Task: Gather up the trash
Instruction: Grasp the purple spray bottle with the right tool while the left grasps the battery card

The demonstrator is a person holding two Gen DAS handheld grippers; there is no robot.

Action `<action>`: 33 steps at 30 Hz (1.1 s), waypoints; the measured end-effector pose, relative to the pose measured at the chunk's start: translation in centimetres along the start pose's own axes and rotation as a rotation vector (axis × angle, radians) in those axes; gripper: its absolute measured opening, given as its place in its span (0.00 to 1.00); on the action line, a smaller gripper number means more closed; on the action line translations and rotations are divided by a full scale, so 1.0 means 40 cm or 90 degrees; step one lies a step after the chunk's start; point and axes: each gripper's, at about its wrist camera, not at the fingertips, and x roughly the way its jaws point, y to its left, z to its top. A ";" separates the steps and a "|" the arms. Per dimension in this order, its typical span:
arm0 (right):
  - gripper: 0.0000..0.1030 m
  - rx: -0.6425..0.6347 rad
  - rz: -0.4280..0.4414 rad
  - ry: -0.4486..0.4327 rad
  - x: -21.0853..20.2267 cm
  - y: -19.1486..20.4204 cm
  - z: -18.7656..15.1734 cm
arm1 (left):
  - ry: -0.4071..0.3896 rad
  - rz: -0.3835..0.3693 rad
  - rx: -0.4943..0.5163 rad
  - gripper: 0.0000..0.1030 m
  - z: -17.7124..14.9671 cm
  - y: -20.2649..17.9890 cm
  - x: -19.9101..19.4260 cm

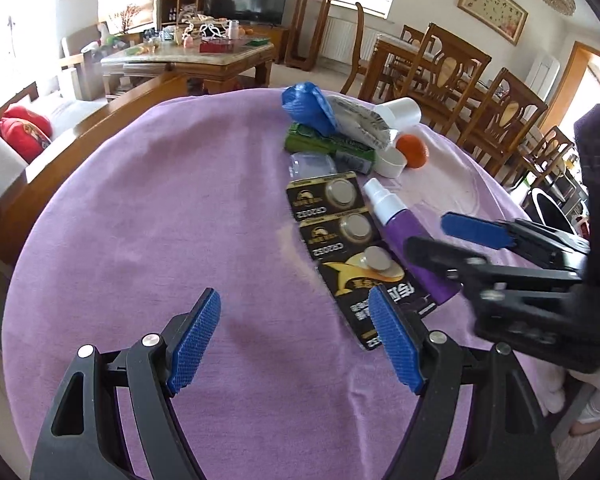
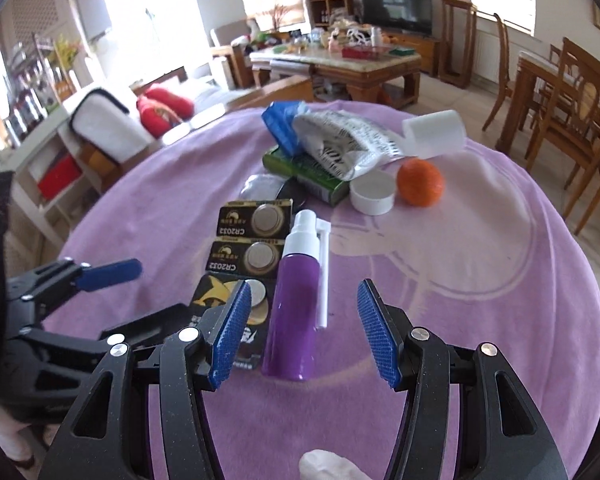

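The right gripper had its jaws wide open and held nothing; the purple spray bottle lay between its two blue pads in the lower middle of the right wrist view, so it seemed to be lined up for a grasp on that bottle. The bottle lay on its side on the purple cloth of the worktop, just beside the strip of button batteries at its left. The left gripper was also open and empty, low over bare cloth at the bottom of its frame, probably waiting for its turn. The other trash was piled in the upper middle: a blue bag, a crumpled printed wrapper, a green box, a white lid and a white cup. An orange sat just beside the lid, maybe not trash.
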 end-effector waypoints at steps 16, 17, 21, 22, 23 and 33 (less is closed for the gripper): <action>0.25 0.124 0.033 -0.107 -0.142 -0.188 -0.118 | 0.030 0.018 0.018 0.81 0.037 -0.118 0.057; 0.25 0.121 0.033 -0.112 -0.156 -0.192 -0.127 | 0.030 0.034 0.022 0.83 0.040 -0.127 0.063; 0.25 0.113 0.040 -0.125 -0.190 -0.201 -0.149 | 0.032 0.103 0.043 0.85 0.046 -0.147 0.089; 0.25 0.113 0.042 -0.125 -0.196 -0.201 -0.156 | 0.029 0.118 0.048 0.89 0.045 -0.144 0.093; 0.25 0.115 0.047 -0.126 -0.201 -0.203 -0.159 | 0.026 0.115 0.043 0.90 0.043 -0.135 0.093; 0.25 0.125 0.062 -0.135 -0.226 -0.170 -0.170 | 0.007 0.108 0.059 0.59 0.021 -0.037 0.040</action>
